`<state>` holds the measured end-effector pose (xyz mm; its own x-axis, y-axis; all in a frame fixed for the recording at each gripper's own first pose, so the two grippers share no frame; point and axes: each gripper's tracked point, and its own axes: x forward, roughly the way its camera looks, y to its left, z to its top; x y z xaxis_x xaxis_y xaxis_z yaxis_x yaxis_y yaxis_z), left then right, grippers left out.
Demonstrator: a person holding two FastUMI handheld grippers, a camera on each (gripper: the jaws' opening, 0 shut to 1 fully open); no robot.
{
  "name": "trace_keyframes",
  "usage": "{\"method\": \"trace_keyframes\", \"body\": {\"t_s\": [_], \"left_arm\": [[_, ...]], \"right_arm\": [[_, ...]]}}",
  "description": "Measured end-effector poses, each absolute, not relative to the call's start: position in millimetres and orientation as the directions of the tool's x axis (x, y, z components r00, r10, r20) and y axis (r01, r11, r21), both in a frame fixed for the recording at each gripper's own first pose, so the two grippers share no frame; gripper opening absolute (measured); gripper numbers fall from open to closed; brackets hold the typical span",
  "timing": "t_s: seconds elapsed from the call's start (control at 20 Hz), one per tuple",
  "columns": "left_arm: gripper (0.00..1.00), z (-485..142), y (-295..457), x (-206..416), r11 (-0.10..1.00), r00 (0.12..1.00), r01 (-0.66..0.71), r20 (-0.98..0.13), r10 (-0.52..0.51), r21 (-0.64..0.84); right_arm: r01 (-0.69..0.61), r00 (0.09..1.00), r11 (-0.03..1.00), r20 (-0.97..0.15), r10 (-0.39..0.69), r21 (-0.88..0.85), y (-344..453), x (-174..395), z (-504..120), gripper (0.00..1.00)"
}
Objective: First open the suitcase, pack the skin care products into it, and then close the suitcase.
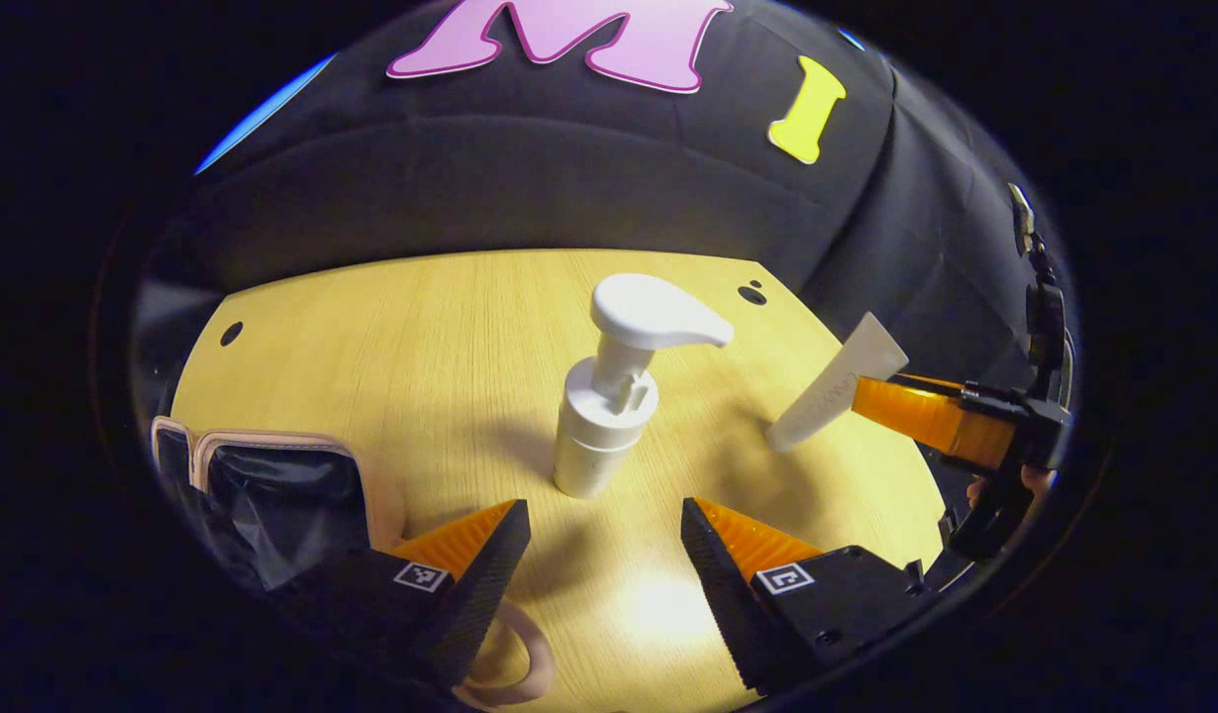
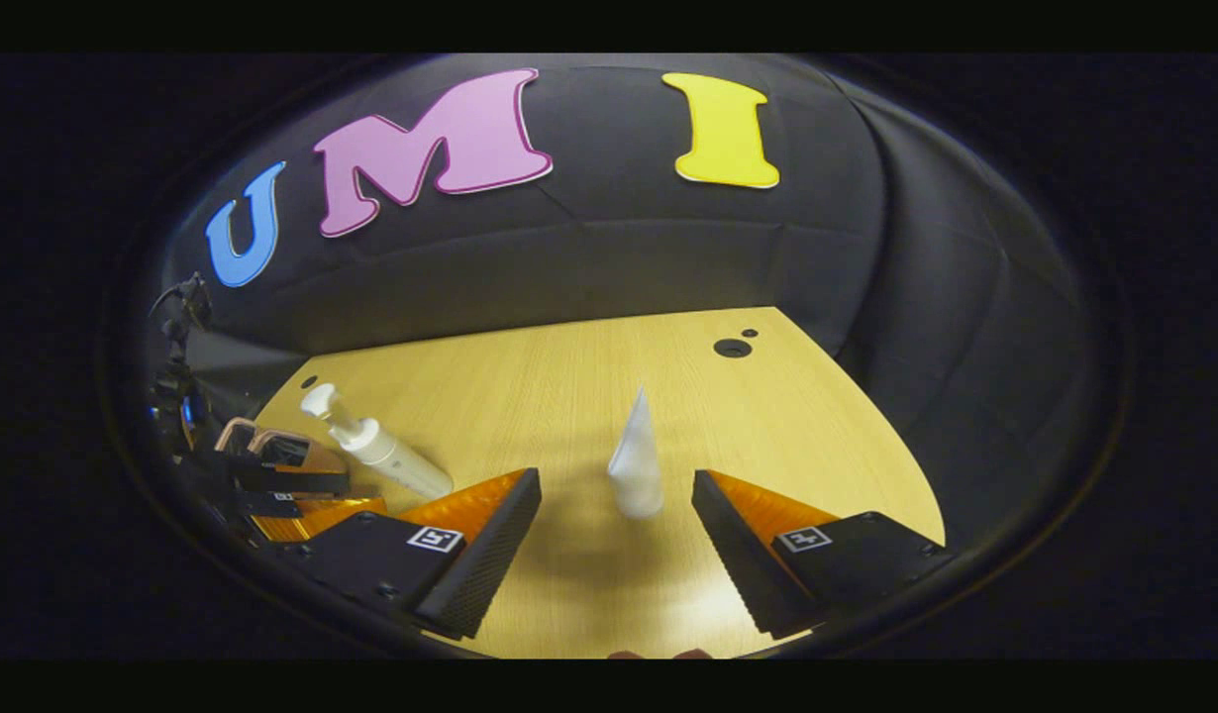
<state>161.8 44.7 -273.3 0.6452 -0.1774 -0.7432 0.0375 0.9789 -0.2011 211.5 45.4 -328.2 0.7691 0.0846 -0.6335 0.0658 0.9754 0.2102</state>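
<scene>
The pump bottle (image 1: 609,396) is standing upright on the table (image 1: 451,337), and everything else is placed around it. The left gripper (image 1: 604,555) is hovering just in front of the bottle with its jaws spread wide, holding nothing. The open suitcase (image 1: 272,495) is lying to the bottle's left. The tube (image 2: 637,465) is standing on its cap to the bottle's right, and the right gripper (image 2: 617,540) is waiting near it with jaws spread apart. The bottle is probably hard, smooth and light, so pinching its round body should work. The tube looks soft, so squeezing gently near the cap seems best.
</scene>
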Motion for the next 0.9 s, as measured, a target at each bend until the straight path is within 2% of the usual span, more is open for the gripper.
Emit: {"method": "trace_keyframes", "body": {"t_s": [0.3, 0.35, 0.4, 0.45, 0.5, 0.55, 0.6, 0.65, 0.7, 0.75, 0.8, 0.85, 0.9], "left_arm": [[0.97, -301, 43, 203, 0.986, 0.662, 0.011, -0.738, -0.130, -0.164], [0.96, -302, 38, 209, 0.985, 0.660, 0.021, -0.737, -0.143, -0.172], [0.96, -302, 41, 216, 0.990, 0.674, 0.017, -0.729, -0.116, -0.142], [0.84, -299, 42, 222, 0.994, 0.682, 0.024, -0.725, -0.098, -0.111], [0.61, -304, 44, 224, 0.997, 0.666, 0.026, -0.743, -0.074, -0.076], [0.55, -304, 49, 227, 0.999, 0.653, 0.030, -0.755, -0.052, -0.043], [0.55, -307, 52, 222, 0.999, 0.632, 0.028, -0.773, -0.053, -0.046], [0.54, -300, 47, 217, 0.995, 0.621, 0.033, -0.778, -0.093, -0.092], [0.53, -293, 41, 213, 0.989, 0.613, 0.038, -0.778, -0.138, -0.145], [0.53, -283, 40, 205, 0.983, 0.609, 0.046, -0.775, -0.169, -0.178], [0.53, -273, 44, 196, 0.981, 0.611, 0.062, -0.770, -0.184, -0.185], [0.53, -258, 52, 186, 0.982, 0.619, 0.079, -0.764, -0.183, -0.171], [0.53, -244, 64, 175, 0.984, 0.628, 0.090, -0.758, -0.176, -0.154]], "right_arm": [[0.079, 0.736, 0.974, -0.672, 0.088, 0.214, 46, 236, -377, 0.99], [0.079, 0.737, 0.973, -0.670, 0.090, 0.218, 45, 239, -381, 0.91], [0.071, 0.735, 0.969, -0.669, 0.109, 0.236, 49, 241, -384, 0.91], [0.082, 0.723, 0.972, -0.685, 0.093, 0.219, 44, 241, -388, 0.88], [0.095, 0.729, 0.968, -0.679, 0.090, 0.231, 42, 250, -396, 0.71], [0.111, 0.726, 0.960, -0.680, 0.100, 0.259, 41, 255, -389, 0.53], [0.115, 0.714, 0.954, -0.691, 0.115, 0.278, 44, 251, -389, 0.36], [0.114, 0.711, 0.947, -0.690, 0.133, 0.300, 46, 251, -386, 0.36], [0.110, 0.713, 0.943, -0.686, 0.145, 0.314, 48, 249, -382, 0.26], [0.094, 0.715, 0.940, -0.679, 0.166, 0.328, 52, 247, -376, 0.26], [0.078, 0.720, 0.939, -0.670, 0.178, 0.334, 57, 240, -366, 0.33], [0.053, 0.723, 0.938, -0.662, 0.200, 0.341, 63, 233, -356, 0.26], [0.025, 0.723, 0.938, -0.654, 0.223, 0.347, 69, 226, -346, 0.33]]}}
